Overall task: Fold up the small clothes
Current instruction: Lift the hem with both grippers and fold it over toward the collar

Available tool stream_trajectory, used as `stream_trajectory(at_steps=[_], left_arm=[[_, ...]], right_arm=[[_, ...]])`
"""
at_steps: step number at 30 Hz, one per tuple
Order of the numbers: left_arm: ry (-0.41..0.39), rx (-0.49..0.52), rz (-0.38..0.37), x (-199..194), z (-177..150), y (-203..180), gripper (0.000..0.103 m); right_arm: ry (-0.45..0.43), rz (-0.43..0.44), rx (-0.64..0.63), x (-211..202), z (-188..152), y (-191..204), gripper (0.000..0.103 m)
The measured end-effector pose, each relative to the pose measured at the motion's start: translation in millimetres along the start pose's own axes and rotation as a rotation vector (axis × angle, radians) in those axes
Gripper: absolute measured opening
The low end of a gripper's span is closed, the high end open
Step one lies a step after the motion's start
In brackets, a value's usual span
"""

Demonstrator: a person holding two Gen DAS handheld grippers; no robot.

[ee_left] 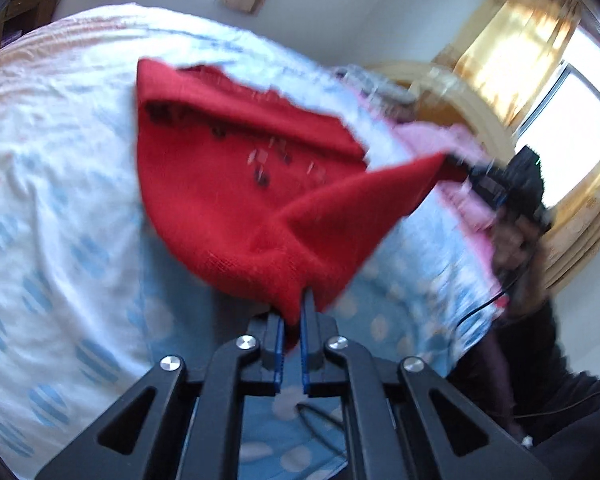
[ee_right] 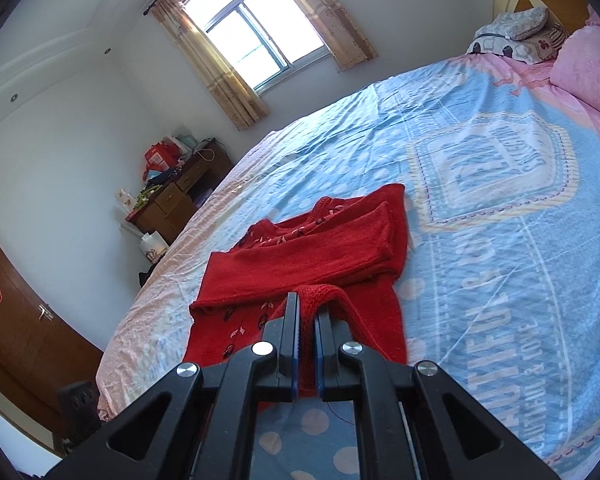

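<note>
A small red knit sweater with dark buttons lies on the blue and white bedspread. My left gripper is shut on the sweater's near hem corner and holds it raised off the bed. In the left wrist view my right gripper is shut on the other hem corner, lifted at the right. In the right wrist view the sweater lies with both sleeves folded across its chest, and my right gripper is shut on the ribbed hem. The left wrist view is blurred.
The bedspread covers a wide bed. A pink quilt and pillows lie at the headboard. A wooden dresser with clutter stands beside the bed under a window. A black cable hangs by the bed edge.
</note>
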State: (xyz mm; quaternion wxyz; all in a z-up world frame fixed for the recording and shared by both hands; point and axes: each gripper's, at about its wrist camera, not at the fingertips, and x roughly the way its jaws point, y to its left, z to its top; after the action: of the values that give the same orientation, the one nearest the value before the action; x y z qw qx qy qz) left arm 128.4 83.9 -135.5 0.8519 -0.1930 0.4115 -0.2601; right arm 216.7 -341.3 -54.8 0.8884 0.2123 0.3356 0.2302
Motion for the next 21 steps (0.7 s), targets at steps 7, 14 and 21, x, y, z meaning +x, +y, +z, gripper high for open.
stream_trajectory(at_steps=[7,14,21], left_arm=[[-0.157,-0.092,-0.128,-32.1,53.4,19.3,0.005],[-0.233,-0.099,-0.167,-20.7,93.1,22.2,0.005],[-0.284,-0.148,-0.178,-11.4,136.4,45.0,0.005]], right_arm=[[-0.022,0.033,0.026,-0.3,15.7,0.9,0.005],[-0.021,0.048,0.002,17.8,33.6,19.0,0.005],[-0.027,0.036,-0.021,44.6,63.9,31.4,0.005]])
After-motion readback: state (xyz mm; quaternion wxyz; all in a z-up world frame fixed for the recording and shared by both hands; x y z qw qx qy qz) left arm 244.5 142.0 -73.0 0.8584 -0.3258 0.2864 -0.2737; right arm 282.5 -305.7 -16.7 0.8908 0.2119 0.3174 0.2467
